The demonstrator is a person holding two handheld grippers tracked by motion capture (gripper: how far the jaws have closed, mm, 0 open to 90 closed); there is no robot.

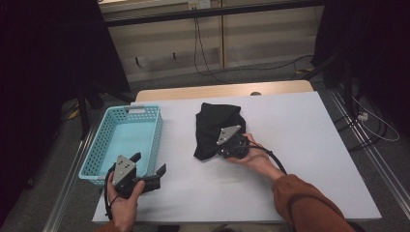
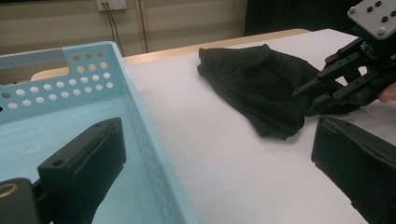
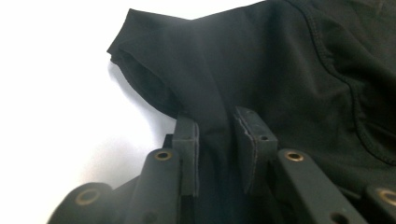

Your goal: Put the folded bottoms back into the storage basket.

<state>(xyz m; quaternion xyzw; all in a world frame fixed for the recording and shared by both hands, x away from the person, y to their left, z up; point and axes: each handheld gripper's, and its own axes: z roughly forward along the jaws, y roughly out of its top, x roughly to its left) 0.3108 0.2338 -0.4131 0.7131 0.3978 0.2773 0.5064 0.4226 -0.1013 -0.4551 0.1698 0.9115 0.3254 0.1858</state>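
On the table (image 1: 300, 145), which has a white top and a wooden far edge, a black cloth (image 1: 215, 126) lies near the middle and a light blue basket (image 1: 126, 140) stands at the left edge. Behind the table I see a pale wall with cables and a dark curtain on both sides.

My left hand (image 1: 124, 200) holds the left gripper (image 1: 149, 170) at the near right corner of the basket. Its jaws are spread wide, one over the basket, one over the table, and hold nothing.

My right gripper (image 1: 228, 145) rests at the near edge of the cloth. Its jaws stand a little apart with a fold of cloth between them; I cannot tell if they pinch it. My right sleeve (image 1: 309, 203) is cut off at the bottom.
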